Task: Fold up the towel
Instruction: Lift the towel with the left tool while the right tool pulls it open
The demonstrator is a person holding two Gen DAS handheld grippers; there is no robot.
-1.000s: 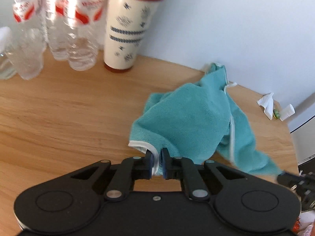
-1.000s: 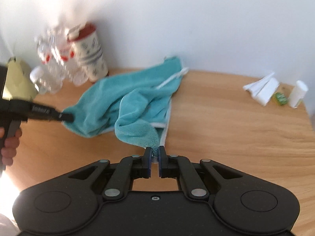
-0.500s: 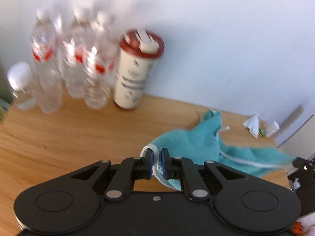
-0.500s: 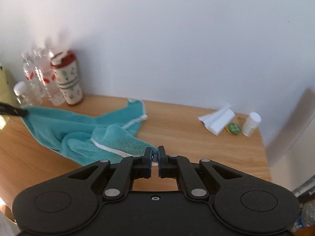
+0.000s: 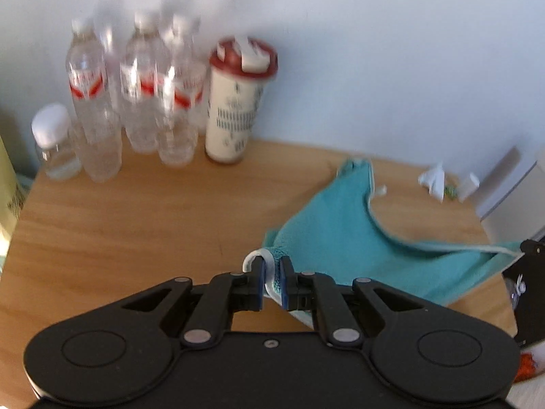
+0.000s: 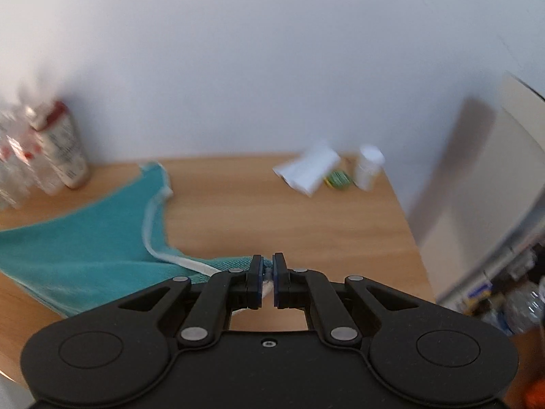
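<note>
A teal towel with white trim hangs stretched above the wooden table. My left gripper is shut on one white-edged corner of it. From there the cloth runs right to the other gripper, seen at the frame's right edge. In the right wrist view the towel spreads to the left, and my right gripper is shut on its near corner. The far corner rests on the table near the wall.
Several clear water bottles and a cream tumbler with a red lid stand at the back left by the wall. A white paper, a green item and a small white bottle lie at the back right. The table edge drops off on the right.
Both grippers rose and drew apart, pulling the bunched towel out flat and taut between them. The views now look down on the table from higher up.
</note>
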